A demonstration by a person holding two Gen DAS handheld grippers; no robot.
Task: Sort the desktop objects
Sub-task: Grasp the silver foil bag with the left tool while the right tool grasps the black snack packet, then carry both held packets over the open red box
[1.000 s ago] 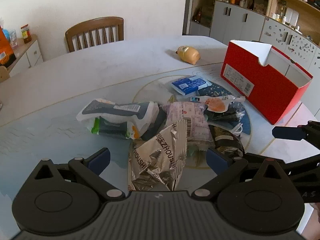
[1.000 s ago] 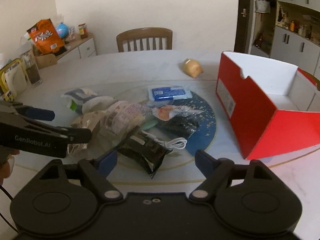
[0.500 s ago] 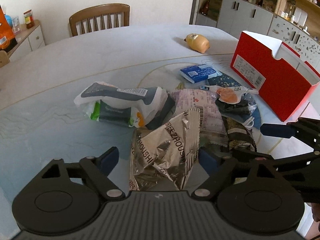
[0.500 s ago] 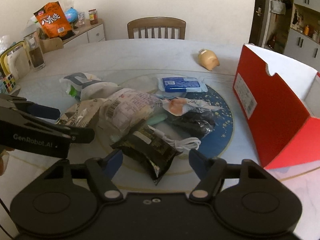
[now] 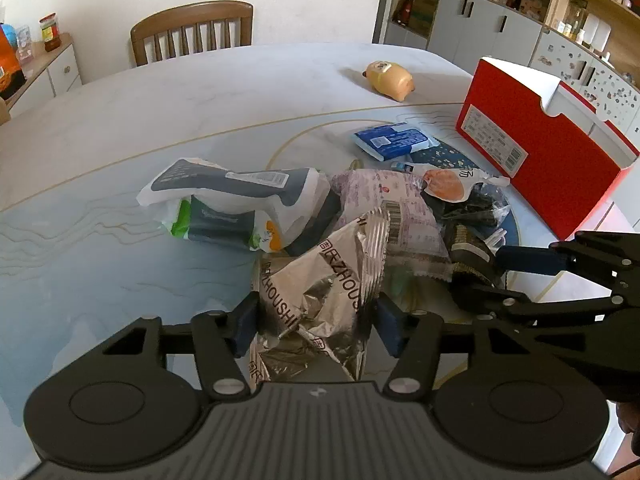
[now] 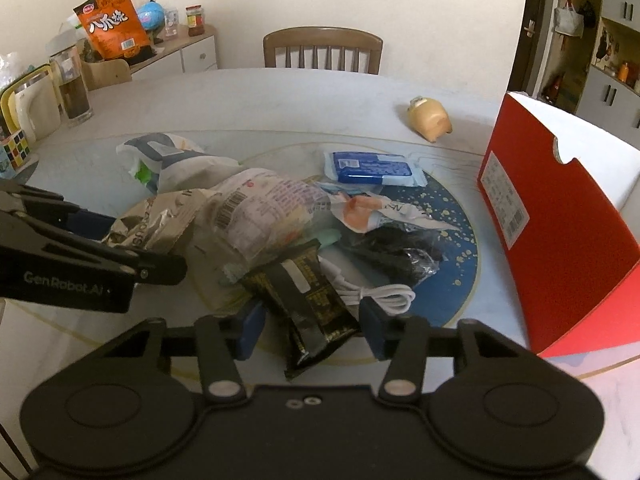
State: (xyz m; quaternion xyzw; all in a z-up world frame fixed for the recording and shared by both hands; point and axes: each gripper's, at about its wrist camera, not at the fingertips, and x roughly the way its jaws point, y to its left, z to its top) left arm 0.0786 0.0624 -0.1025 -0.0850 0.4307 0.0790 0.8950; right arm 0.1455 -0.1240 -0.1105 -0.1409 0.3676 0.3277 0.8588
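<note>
Two packets lie lengthwise between tools: silver packet (image 5: 320,300), black packet (image 6: 308,300).

Pale marbled tabletop (image 5: 120,120) with a round blue inlay (image 6: 452,216) and the goods lying on it.
Seen from the right wrist: at the centre, a heap of packets, namely a silver foil bag (image 5: 320,292), a pinkish printed packet (image 6: 260,208), a dark snack pack (image 6: 308,300) and a black-filled clear bag (image 6: 400,248). At 10 o'clock of the heap lies a white-and-grey pouch (image 5: 232,200); at 1 o'clock a blue tissue pack (image 6: 372,168); farther out at 1 o'clock a yellow pig-shaped toy (image 6: 430,120); at 3 o'clock a red box (image 6: 560,240); at 5 o'clock a coiled white cable (image 6: 380,296).
</note>
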